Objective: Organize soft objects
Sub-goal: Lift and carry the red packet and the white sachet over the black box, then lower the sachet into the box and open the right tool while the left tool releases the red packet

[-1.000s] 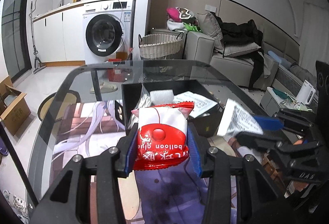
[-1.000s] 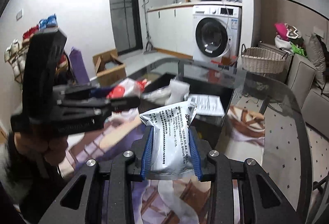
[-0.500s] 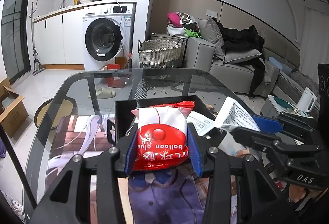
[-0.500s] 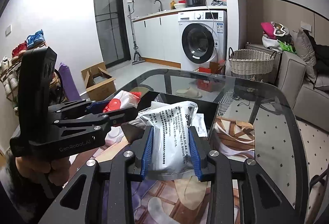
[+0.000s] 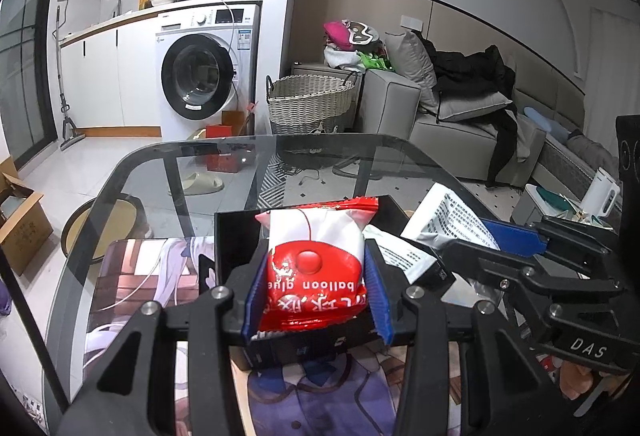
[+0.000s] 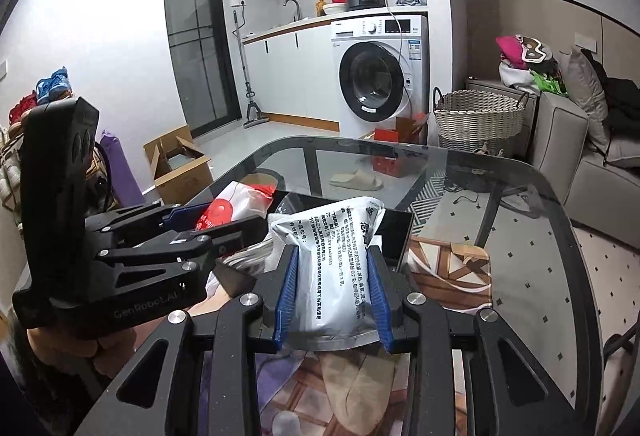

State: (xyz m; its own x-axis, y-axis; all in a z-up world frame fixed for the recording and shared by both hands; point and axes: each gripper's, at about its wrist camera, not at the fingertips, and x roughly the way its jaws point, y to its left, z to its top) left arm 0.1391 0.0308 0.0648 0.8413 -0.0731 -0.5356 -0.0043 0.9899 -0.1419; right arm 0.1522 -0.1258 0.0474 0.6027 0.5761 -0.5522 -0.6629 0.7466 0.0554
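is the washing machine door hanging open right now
No. In the left wrist view the washing machine has its round dark door sitting flush against the white front, not swung out.

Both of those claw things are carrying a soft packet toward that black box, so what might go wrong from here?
1. The red and white packet and the silver pouch are squeezed only at their sides; either might slip out.
2. The left gripper and right gripper are close together and may bump.
3. The black box already holds packets, so new ones might spill over.

surface: glass table | on it: printed mat; black box
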